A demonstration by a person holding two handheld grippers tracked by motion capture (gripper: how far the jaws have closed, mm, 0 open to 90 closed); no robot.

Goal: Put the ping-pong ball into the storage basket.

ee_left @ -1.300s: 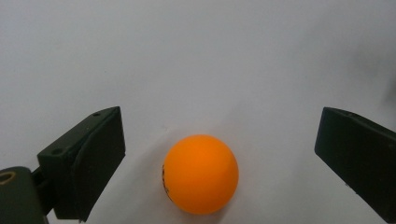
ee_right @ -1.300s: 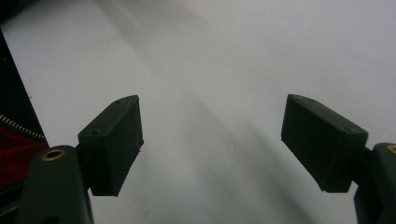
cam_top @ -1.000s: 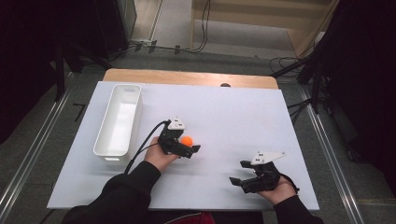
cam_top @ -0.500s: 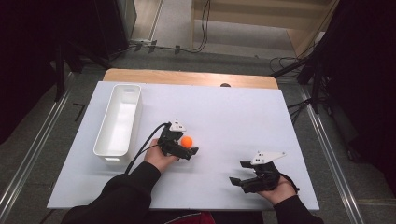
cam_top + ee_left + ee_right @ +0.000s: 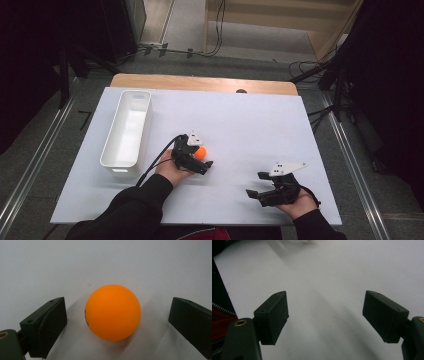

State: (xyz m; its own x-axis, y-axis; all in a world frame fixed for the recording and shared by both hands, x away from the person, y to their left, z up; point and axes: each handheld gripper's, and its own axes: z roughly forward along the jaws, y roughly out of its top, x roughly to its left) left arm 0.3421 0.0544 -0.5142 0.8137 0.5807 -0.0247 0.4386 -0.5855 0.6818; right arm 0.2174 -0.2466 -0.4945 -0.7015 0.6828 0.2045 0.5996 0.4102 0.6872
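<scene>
Orange ball (image 5: 113, 312), smooth and matte, sits untouched on the white table (image 5: 105, 262) between the left gripper's (image 5: 117, 320) wide-spread jaws.

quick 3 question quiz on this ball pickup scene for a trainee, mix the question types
1. True or false: the left claw has already closed on the orange ball.
2. Multiple choice: where does the white bin sit relative to the ball? A) toward the table's left edge B) toward the table's right edge C) right in front of the person
3. Short answer: what is between the jaws of the right claw?

Key
1. False: a gap shows on each side of the ball, jaws open.
2. A
3. Nothing but the bare white table; the claw is open.
</scene>
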